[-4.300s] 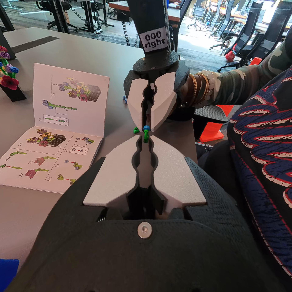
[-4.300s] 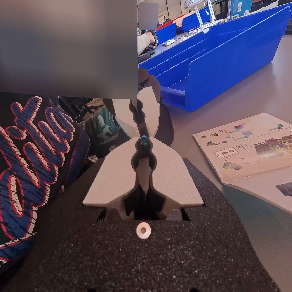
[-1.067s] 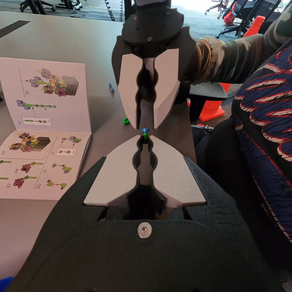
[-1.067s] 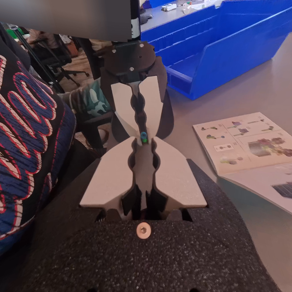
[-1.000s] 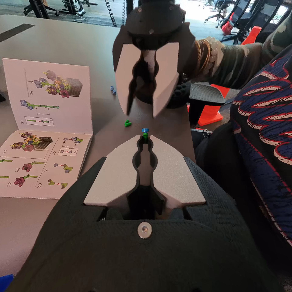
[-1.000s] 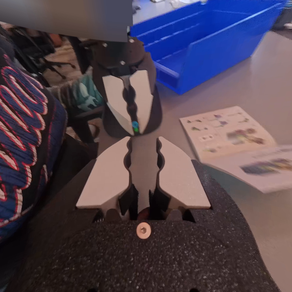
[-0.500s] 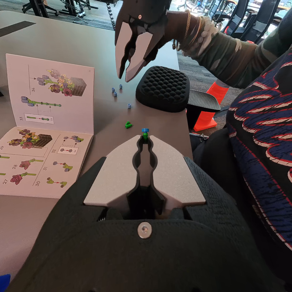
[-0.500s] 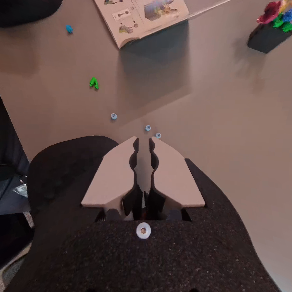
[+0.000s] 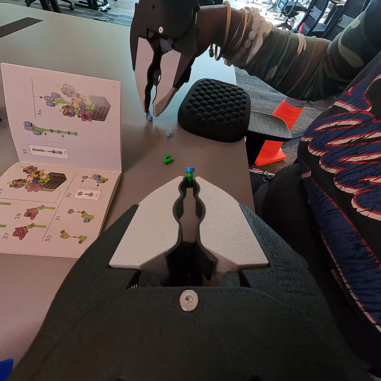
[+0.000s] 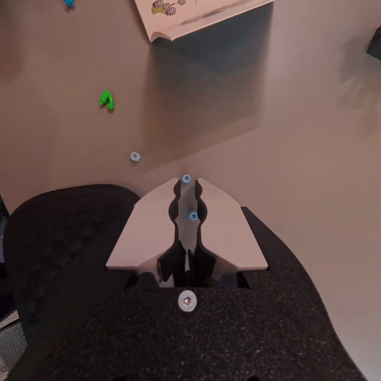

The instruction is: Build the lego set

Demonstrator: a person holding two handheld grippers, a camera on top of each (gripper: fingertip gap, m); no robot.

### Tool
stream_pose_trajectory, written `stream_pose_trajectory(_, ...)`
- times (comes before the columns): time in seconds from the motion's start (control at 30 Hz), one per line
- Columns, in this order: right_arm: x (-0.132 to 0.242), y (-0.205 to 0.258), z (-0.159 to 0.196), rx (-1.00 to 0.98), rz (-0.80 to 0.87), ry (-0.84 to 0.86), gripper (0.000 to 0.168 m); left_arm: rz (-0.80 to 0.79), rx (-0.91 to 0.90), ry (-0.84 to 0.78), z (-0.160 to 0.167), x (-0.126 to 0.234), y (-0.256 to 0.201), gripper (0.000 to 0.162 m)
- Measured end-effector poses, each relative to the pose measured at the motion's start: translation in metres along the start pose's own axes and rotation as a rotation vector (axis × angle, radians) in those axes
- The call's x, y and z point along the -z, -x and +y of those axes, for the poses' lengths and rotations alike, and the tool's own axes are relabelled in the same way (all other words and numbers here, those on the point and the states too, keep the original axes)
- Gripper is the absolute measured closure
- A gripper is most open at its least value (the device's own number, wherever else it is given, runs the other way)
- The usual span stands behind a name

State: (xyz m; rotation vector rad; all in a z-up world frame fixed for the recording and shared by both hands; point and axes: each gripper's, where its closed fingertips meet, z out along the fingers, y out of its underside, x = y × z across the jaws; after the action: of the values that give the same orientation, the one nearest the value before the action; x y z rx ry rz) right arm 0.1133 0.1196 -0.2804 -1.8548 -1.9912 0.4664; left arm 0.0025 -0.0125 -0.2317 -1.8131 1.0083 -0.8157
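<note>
My left gripper (image 9: 189,181) is shut on a small green stem piece (image 9: 189,178) with a blue stud (image 9: 189,170) on its top, held above the grey table (image 9: 82,51). My right gripper (image 10: 187,181) is open by a narrow gap and points down at the table. One loose light-blue stud (image 10: 186,178) lies at its tips and another (image 10: 193,215) shows between its fingers. In the left wrist view the right gripper (image 9: 151,112) stands tip-down over these studs (image 9: 150,118). A third stud (image 10: 135,156) and a green elbow piece (image 10: 106,100) lie nearby.
An open instruction booklet (image 9: 61,144) stands on the table to the left, its edge also in the right wrist view (image 10: 195,18). A black chair armrest pad (image 9: 214,109) juts over the table's right edge. An orange cone (image 9: 276,142) is on the floor. A person sits at right. One gripper's finger ends stand about 20 cm off the other's.
My right gripper let go of the blue stud on the green stem, opened, swung away and came down over the loose blue studs. My left gripper has stayed put with the stem.
</note>
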Motion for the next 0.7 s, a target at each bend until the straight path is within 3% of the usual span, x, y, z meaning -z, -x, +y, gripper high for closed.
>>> stream_pose_trajectory(0.37,-0.001,0.005,-0.010,-0.019,-0.026,-0.101,0.161,-0.012,0.015,0.004,0.000,0.000,0.003,0.156)
stream_pose_trajectory(0.57,0.032,0.045,-0.082,-0.069,-0.211,-0.604,0.161,-0.030,0.051,-0.026,-0.003,0.002,0.008,0.156)
stream_pose_trajectory(0.7,0.051,0.063,-0.114,-0.129,-0.317,-0.829,0.161,-0.041,0.067,-0.051,-0.005,0.005,0.010,0.156)
